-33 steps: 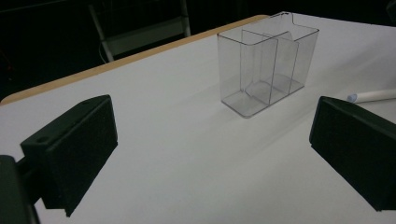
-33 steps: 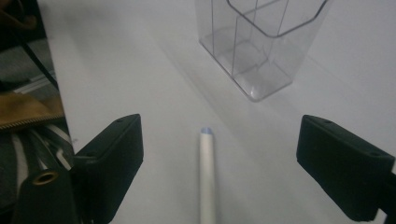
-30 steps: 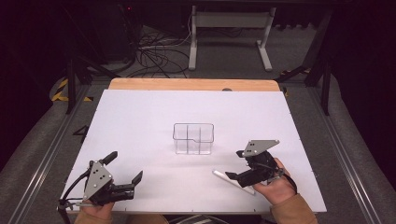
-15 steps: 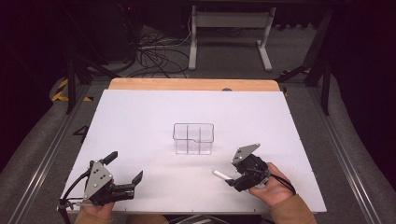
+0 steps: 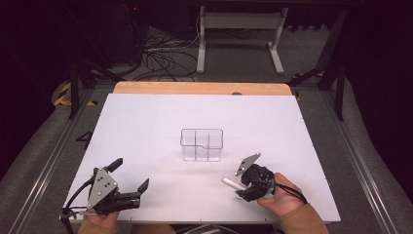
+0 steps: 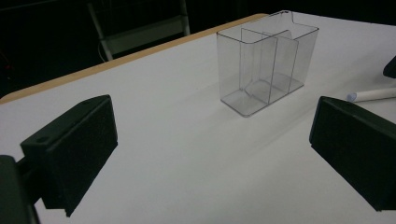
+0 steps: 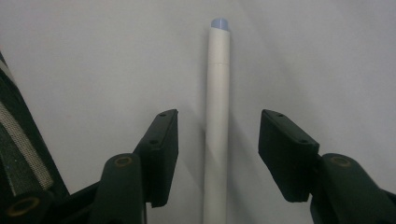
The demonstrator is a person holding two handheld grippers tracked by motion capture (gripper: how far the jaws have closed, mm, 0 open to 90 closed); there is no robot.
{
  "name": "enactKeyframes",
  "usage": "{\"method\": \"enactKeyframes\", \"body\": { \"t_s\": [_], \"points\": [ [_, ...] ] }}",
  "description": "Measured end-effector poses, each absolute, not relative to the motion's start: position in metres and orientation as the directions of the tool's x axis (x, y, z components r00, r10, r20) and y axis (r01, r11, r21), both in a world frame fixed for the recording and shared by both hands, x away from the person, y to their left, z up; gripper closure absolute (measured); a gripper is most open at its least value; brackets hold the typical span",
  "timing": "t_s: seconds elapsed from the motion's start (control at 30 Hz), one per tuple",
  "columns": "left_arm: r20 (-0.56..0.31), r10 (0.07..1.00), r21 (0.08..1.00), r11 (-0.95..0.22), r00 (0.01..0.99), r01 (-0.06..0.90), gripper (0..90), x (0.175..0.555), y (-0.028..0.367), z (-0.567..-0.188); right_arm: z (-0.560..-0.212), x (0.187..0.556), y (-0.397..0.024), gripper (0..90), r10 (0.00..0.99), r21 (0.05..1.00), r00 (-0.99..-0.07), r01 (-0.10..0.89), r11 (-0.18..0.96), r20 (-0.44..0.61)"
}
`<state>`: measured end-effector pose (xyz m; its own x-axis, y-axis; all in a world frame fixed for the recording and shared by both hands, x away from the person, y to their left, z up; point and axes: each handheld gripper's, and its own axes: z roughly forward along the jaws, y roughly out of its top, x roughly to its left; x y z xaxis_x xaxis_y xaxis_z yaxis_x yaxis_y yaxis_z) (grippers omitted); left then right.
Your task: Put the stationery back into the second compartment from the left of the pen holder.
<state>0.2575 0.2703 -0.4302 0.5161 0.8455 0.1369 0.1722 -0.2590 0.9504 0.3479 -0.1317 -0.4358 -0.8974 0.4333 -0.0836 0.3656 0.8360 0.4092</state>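
1. White table (image 5: 146, 126) fronts a dark room; a clear divided box (image 5: 202, 145) stands at its centre.
2. Right gripper (image 5: 240, 181), at the box's 5 o'clock: jaws have just been closing, straddling a white pen (image 7: 217, 121) without touching it.
3. Left gripper (image 5: 130, 176), at 7 o'clock: jaws wide apart, empty.

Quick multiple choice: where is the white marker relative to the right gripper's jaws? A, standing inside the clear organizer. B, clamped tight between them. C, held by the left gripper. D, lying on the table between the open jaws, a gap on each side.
D: in the right gripper view the white marker lies flat on the table, with a gap between it and each jaw of the right gripper, whose jaws have just been closing.
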Motion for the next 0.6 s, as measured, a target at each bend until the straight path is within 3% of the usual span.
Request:
{"method": "enactKeyframes", "body": {
  "t_s": [0.37, 0.6],
  "points": [
    [0.138, 0.846, 0.95, -0.26, 0.515, 0.173, 1.8, 0.258, 0.27, -0.43, -0.441, 0.346, -0.124, 73.7, 0.405, 0.364, -0.904, 0.333, 0.87, -0.14],
    [0.14, 0.845, 0.95, -0.262, 0.516, 0.171, 1.7, 0.257, 0.27, -0.43, -0.444, 0.346, -0.121, 77.6, 0.395, 0.344, -0.908, 0.329, 0.879, -0.14]
  ]
}}
